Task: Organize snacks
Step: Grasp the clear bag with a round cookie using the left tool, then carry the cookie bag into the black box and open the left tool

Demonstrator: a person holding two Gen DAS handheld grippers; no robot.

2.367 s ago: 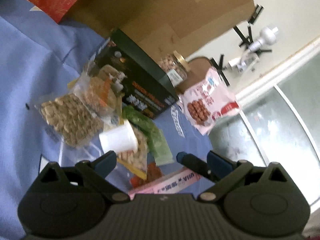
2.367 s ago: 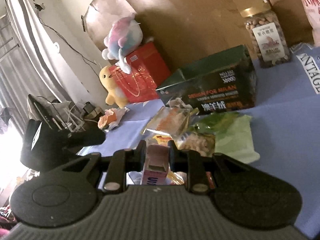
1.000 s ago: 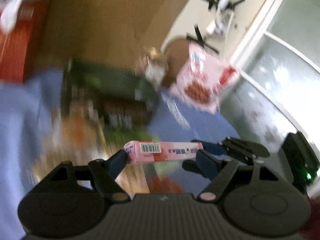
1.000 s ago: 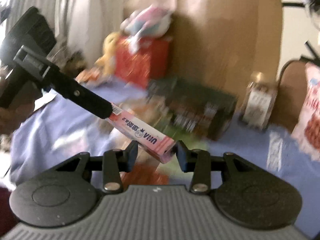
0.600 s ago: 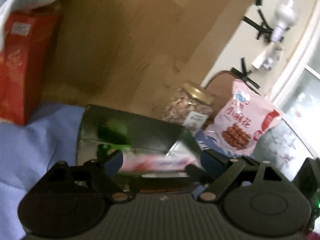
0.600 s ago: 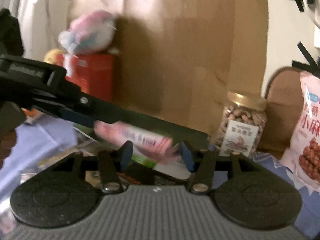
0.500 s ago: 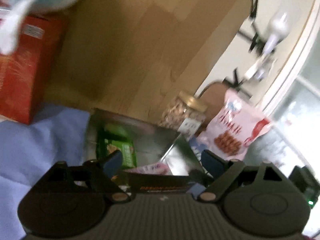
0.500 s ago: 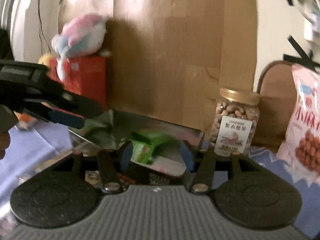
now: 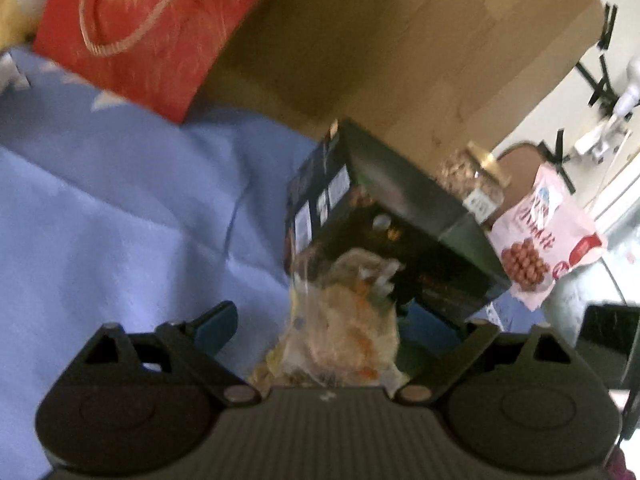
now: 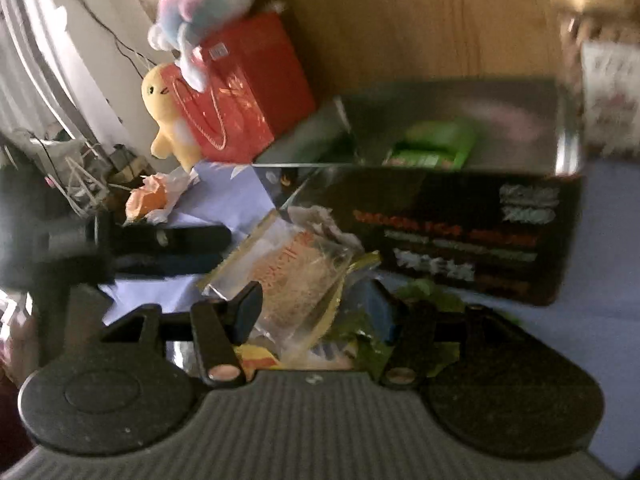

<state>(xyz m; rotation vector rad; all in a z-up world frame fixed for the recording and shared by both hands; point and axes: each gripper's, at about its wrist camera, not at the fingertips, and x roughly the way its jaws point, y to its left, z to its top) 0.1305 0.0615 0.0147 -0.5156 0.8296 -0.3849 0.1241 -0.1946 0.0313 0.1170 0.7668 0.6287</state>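
Both your grippers hung empty with jaws apart. Your left gripper [image 9: 312, 320] had just narrowed slightly, its jaws wide around the clear snack bag [image 9: 344, 320] without pressing it. Your right gripper [image 10: 316, 312] framed that bag too. It lay on the blue cloth [image 9: 120, 200] against the dark box [image 10: 460, 232], long axis pointing boxward.

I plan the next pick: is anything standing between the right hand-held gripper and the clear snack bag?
Nothing visible does. The clear bag already lies between the open fingers of the right hand-held gripper, in front of the box.
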